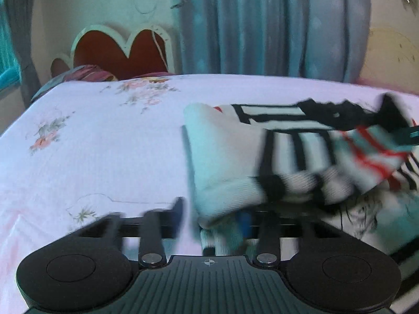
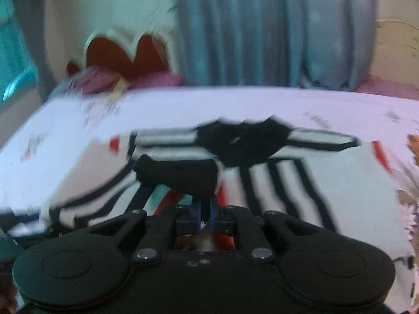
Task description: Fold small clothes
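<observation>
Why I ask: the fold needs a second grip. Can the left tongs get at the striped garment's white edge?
Probably yes: the white edge of the striped garment already lies between the open left tongs, nothing blocking, though blur hides contact.

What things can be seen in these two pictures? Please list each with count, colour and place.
Striped knit garment: one, white with black stripes and red marks, lying on the bed, black cuff in the right gripper.
Floral bed sheet: one, pale pink-white, covering the bed.
Heart-shaped headboard: one, red with white edge, far left.
Pleated curtain: one, blue-grey, behind the bed.
Left gripper: one, black, white fabric between its fingers.
Right gripper: one, black, shut on the garment.
</observation>
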The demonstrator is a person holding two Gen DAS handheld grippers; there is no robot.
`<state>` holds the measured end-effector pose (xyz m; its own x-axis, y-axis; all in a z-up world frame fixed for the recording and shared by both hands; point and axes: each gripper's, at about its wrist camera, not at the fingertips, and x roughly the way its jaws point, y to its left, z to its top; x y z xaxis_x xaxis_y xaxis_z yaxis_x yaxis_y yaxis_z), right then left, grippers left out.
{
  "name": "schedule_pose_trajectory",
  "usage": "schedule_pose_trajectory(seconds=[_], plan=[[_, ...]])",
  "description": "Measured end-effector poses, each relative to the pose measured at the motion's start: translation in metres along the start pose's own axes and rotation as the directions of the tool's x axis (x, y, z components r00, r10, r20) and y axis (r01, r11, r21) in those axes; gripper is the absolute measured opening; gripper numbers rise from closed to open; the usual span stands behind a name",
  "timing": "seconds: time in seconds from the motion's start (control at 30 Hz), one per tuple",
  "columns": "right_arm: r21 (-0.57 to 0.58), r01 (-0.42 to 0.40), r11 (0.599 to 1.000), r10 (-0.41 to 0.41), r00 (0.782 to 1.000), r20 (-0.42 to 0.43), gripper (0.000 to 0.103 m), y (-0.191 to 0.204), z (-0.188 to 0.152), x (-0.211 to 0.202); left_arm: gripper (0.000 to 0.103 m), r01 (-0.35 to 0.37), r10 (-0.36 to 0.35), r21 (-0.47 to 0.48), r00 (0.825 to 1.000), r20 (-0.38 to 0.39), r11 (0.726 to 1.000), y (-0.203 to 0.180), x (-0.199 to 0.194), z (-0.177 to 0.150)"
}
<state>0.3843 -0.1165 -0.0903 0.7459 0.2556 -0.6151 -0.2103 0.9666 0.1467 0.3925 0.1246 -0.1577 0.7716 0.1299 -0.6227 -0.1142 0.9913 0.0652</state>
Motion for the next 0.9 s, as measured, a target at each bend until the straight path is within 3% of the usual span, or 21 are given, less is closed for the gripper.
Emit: schedule_pose_trajectory(seconds=[0.1, 0.17, 0.23, 0.37, 0.47, 0.53, 0.6, 0.63, 0.77, 0.83, 0.9], plan=[[0.077, 0.075, 0.994, -0.079, 0.995, 0.056, 0.005, -0.033, 0.006, -0.014, 0.034, 0.002, -0.002, 0.014, 1.0, 0.018, 1.0, -0.007, 0.001, -0.002], [0.158, 0.093, 0.983, -0.095, 0.995, 0.005, 0.005, -0.061, 0.003, -0.01, 0.032, -0.009, 0.008, 0.052, 1.0, 0.03, 0.999, -0.014, -0.001, -0.006], [0.215, 0.084, 0.973, -0.071, 0.995, -0.067, 0.007, -0.078, -0.005, 0.0, 0.024, -0.006, 0.005, 0.032, 1.0, 0.009, 0.999, -0.013, 0.002, -0.008], [0.252, 0.107, 0.962, -0.084, 0.991, -0.1, 0.027, -0.092, -0.017, -0.001, 0.024, 0.001, -0.001, 0.003, 1.0, 0.022, 1.0, -0.008, -0.002, -0.008], [0.303, 0.099, 0.948, -0.073, 0.993, -0.095, 0.033, -0.103, -0.018, -0.003, 0.024, 0.005, -0.005, -0.007, 1.0, -0.003, 1.0, -0.007, 0.002, -0.011], [0.315, 0.101, 0.944, -0.068, 0.991, -0.114, 0.032, -0.107, -0.019, 0.0, 0.024, 0.008, -0.009, -0.017, 1.0, -0.02, 1.0, -0.005, 0.005, -0.012], [0.32, 0.101, 0.942, -0.065, 0.99, -0.121, 0.019, -0.109, -0.021, 0.004, 0.024, 0.009, -0.01, -0.027, 1.0, -0.026, 1.0, -0.006, 0.006, -0.011], [0.31, 0.109, 0.944, -0.074, 0.99, -0.121, 0.005, -0.11, -0.021, 0.003, 0.024, 0.011, -0.012, -0.031, 0.999, -0.03, 0.999, -0.005, 0.005, -0.01], [0.242, 0.125, 0.962, -0.109, 0.991, -0.079, 0.005, -0.106, -0.016, -0.01, 0.024, 0.012, -0.013, -0.023, 0.999, -0.039, 1.0, -0.006, 0.006, -0.011], [0.218, 0.141, 0.966, -0.106, 0.981, -0.163, 0.005, -0.109, -0.021, 0.0, 0.024, 0.014, -0.015, -0.016, 0.999, -0.051, 1.0, -0.006, 0.004, -0.008], [0.224, 0.126, 0.966, -0.091, 0.983, -0.162, 0.018, -0.113, -0.022, -0.004, 0.024, 0.039, -0.041, -0.041, 0.998, -0.051, 0.998, -0.001, -0.003, -0.003]])
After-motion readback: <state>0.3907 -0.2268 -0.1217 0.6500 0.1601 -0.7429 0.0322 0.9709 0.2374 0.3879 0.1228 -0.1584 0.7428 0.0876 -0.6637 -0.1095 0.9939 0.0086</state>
